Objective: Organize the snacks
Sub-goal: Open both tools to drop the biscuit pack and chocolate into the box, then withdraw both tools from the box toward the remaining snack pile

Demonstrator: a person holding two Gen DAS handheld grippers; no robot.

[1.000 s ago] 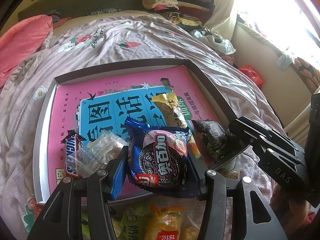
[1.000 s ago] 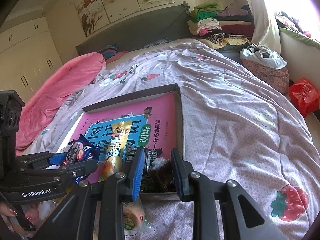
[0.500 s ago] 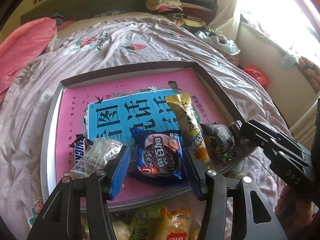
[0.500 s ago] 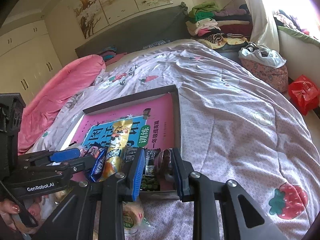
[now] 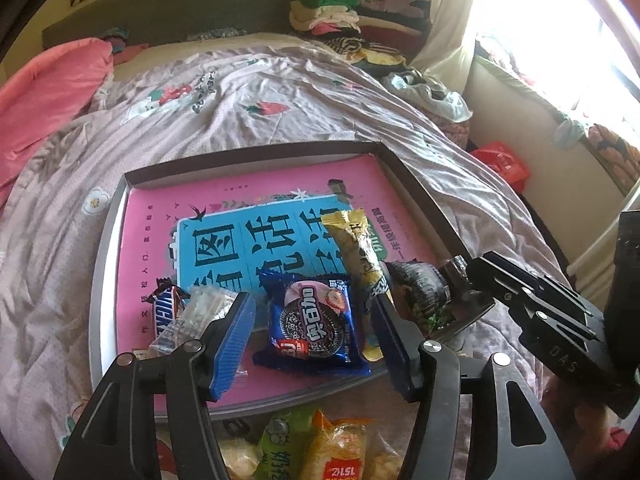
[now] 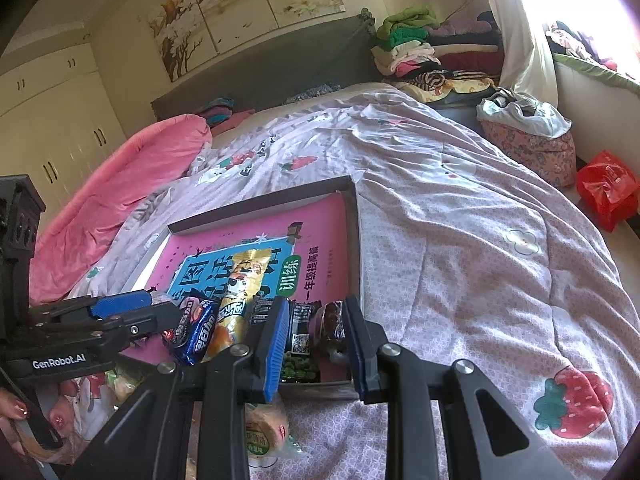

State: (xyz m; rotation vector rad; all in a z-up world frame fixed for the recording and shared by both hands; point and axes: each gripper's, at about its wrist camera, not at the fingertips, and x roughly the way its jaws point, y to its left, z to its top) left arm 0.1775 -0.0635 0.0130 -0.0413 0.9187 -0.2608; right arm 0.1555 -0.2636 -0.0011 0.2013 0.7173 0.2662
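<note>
Partly hidden: dark snack packet.

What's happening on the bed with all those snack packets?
A person is sorting snacks into a shallow tray on the bed, holding a gripper in each hand. The left gripper has just been opening around a blue cookie packet, which now lies flat in the tray, apparently released. The right gripper sits at the tray's near corner around a dark packet. More snacks wait outside the tray.

Blue cookie packet flat in tray
</note>
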